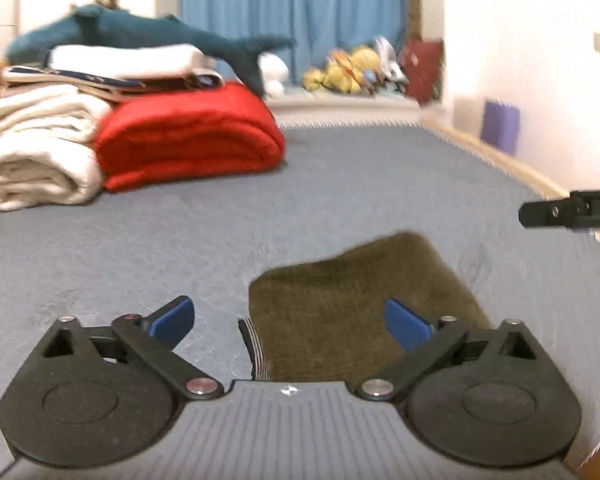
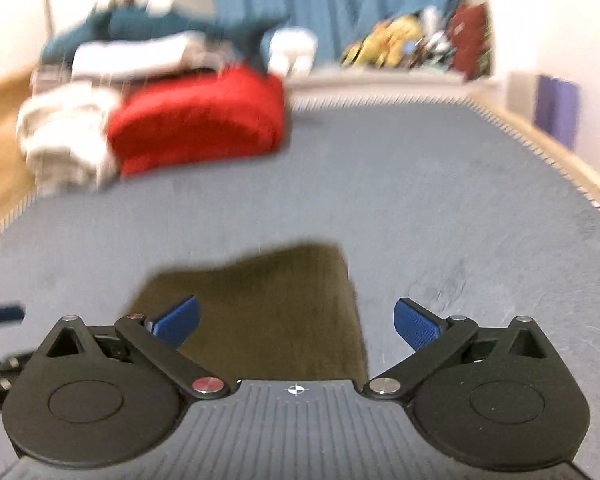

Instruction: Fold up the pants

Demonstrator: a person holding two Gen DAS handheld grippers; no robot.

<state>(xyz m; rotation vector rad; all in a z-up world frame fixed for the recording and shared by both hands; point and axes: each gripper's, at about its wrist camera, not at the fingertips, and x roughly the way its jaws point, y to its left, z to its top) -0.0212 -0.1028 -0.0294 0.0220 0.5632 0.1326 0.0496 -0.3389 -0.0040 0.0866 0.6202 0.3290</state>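
Olive-brown pants [image 1: 352, 304] lie folded flat on the grey-blue bed cover [image 1: 180, 224]; a striped waistband edge shows at their near left. My left gripper [image 1: 290, 320] is open and empty, hovering above the pants' near left edge. The pants also show in the right wrist view [image 2: 268, 304], blurred. My right gripper [image 2: 296, 320] is open and empty above the pants' near right edge. Part of the right gripper [image 1: 572, 212] shows at the right edge of the left wrist view.
A folded red blanket [image 1: 188, 136], white bedding [image 1: 40, 148] and a teal plush shark [image 1: 140, 32] are stacked at the far left. Yellow plush toys [image 1: 348, 68] lie by the blue curtain [image 1: 296, 12]. A purple box [image 1: 500, 124] stands by the right wall.
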